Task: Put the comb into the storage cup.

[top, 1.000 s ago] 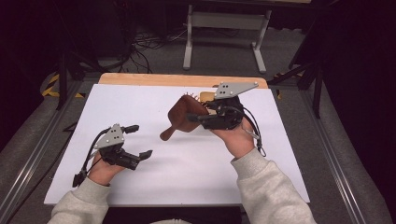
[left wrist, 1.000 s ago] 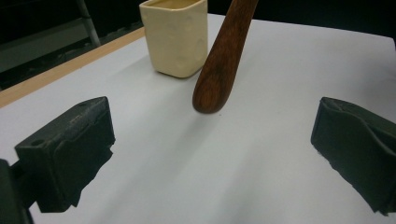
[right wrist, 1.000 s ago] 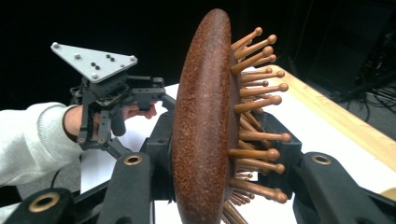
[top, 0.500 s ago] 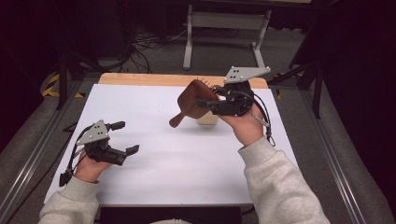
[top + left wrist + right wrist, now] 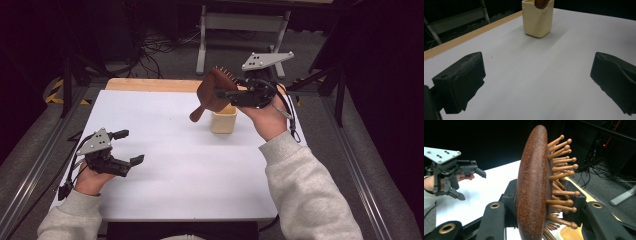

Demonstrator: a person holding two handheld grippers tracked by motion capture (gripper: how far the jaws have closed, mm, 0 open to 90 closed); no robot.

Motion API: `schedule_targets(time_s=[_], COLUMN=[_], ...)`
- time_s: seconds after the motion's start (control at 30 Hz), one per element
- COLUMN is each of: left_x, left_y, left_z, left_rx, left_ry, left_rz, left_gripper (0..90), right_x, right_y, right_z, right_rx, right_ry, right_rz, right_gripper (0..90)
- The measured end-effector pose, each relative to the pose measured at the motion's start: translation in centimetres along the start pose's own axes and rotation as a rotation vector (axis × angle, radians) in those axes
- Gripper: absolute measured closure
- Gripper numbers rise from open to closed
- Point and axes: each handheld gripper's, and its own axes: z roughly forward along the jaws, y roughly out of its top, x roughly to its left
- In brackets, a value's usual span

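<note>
Right gripper [image 5: 225, 95] clamped on a brown wooden hairbrush [image 5: 212, 92], raised above a cream cup [image 5: 223, 121]. Left gripper [image 5: 127, 147] spread apart, empty, low over the white table [image 5: 175, 165]

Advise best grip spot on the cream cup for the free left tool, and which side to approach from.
Grip the cream cup across two opposite flat walls, below the rim, probably coming level from the left tool side with its jaws wide. The cup stands upright and squarish, so flat walls suit the pads. Avoid coming from above: the hairbrush held in the right tool hangs handle-down over its mouth.
</note>
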Motion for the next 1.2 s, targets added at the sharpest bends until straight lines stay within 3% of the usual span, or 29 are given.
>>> schedule_targets(time_s=[0.7, 1.2], left_x=[0.5, 0.6], left_y=[0.0, -0.1], left_z=[-0.6, -0.7], left_rx=[-0.007, -0.01], left_ry=[0.022, 0.025], left_rz=[-0.022, -0.023], left_gripper=[0.7, 0.7], right_x=[-3.9, -5.5], right_y=[0.1, -0.4], right_z=[-0.7, -1.2], right_rx=[0.015, 0.024], right_ry=[-0.115, -0.193], right_rz=[0.057, 0.078], right_gripper=[54.6, 54.3])
